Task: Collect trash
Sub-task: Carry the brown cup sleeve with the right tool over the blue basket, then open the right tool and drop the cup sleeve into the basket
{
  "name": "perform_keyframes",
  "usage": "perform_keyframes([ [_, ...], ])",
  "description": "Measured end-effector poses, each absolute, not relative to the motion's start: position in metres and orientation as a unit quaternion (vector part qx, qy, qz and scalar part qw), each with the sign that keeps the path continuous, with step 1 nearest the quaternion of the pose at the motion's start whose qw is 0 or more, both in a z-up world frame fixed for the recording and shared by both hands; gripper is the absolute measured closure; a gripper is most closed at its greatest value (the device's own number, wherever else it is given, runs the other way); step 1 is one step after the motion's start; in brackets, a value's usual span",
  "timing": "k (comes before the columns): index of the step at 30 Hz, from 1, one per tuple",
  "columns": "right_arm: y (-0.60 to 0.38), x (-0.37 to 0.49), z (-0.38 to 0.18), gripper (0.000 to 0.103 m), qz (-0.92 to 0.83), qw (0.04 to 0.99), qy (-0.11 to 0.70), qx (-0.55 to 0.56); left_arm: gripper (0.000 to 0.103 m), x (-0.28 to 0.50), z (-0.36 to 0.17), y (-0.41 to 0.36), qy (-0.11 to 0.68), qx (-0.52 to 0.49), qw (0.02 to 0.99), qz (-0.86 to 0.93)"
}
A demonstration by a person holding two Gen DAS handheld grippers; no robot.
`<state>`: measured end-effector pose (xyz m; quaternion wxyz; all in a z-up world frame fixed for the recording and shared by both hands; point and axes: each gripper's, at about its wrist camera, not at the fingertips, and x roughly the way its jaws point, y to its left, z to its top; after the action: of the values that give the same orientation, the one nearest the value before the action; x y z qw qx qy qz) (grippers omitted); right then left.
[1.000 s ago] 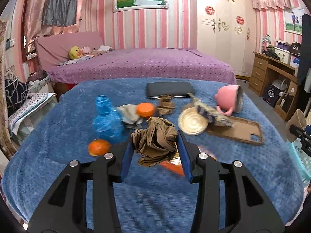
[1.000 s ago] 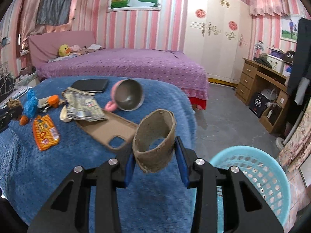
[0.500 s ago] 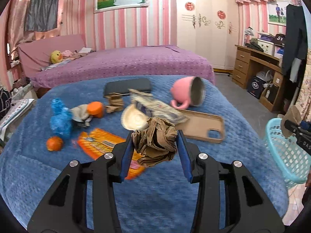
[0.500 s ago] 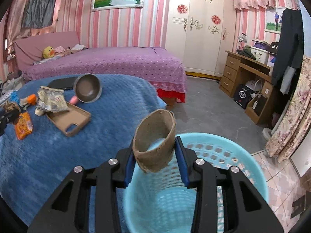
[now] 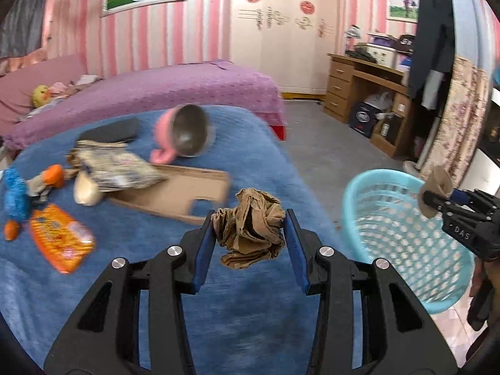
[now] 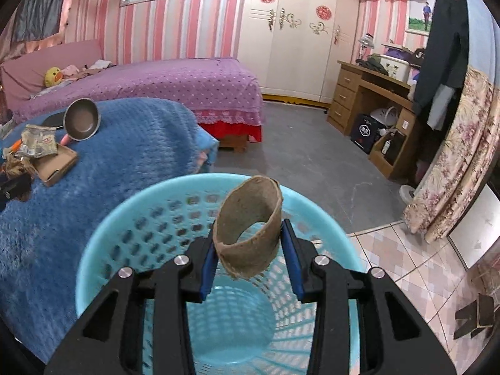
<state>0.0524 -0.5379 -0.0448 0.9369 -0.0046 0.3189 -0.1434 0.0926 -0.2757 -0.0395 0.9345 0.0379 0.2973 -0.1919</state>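
Right gripper [image 6: 248, 261] is clamping the cardboard ring [image 6: 250, 236] over the blue basket [image 6: 103, 243] — I am planning to release it; left gripper [image 5: 249, 240] is pinching the crumpled brown paper [image 5: 250, 229] — basket next

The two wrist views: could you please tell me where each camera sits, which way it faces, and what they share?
Left wrist: on the left tool, facing down over the blue blanket; own fingers pinch a crumpled brown wad; right tool at right.
Right wrist: on the right tool, facing down into the blue basket; own fingers pinch a cardboard ring.
Shared: basket, pink mug, ring.
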Motion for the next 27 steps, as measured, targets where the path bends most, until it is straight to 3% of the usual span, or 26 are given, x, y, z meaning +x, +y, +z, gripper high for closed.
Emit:
perform_keyframes([
  [16, -0.603, 0.021, -0.054, 0.065, -0.172, 0.934, 0.313, 0.035, 0.059, 0.083, -0.045, -0.397, 0.3, 0.077, 0.913, -0.266],
  [18, -0.603, 0.02, -0.053, 0.065, -0.171, 0.934, 0.311, 0.037, 0.053, 0.086, -0.044, -0.404, 0.301, 0.082, 0.911, -0.269],
  [21, -0.602, 0.019, -0.051, 0.065, -0.17, 0.936, 0.306, 0.039, 0.033, 0.093, -0.043, -0.405, 0.298, 0.083, 0.916, -0.257],
  [24, -0.601, 0.019, -0.05, 0.065, -0.167, 0.937, 0.303, 0.039, 0.021, 0.099, -0.038, -0.397, 0.296, 0.083, 0.92, -0.244],
  [27, -0.595, 0.021, -0.05, 0.065, -0.165, 0.938, 0.303, 0.038, 0.016, 0.105, -0.034, -0.383, 0.29, 0.076, 0.926, -0.228],
])
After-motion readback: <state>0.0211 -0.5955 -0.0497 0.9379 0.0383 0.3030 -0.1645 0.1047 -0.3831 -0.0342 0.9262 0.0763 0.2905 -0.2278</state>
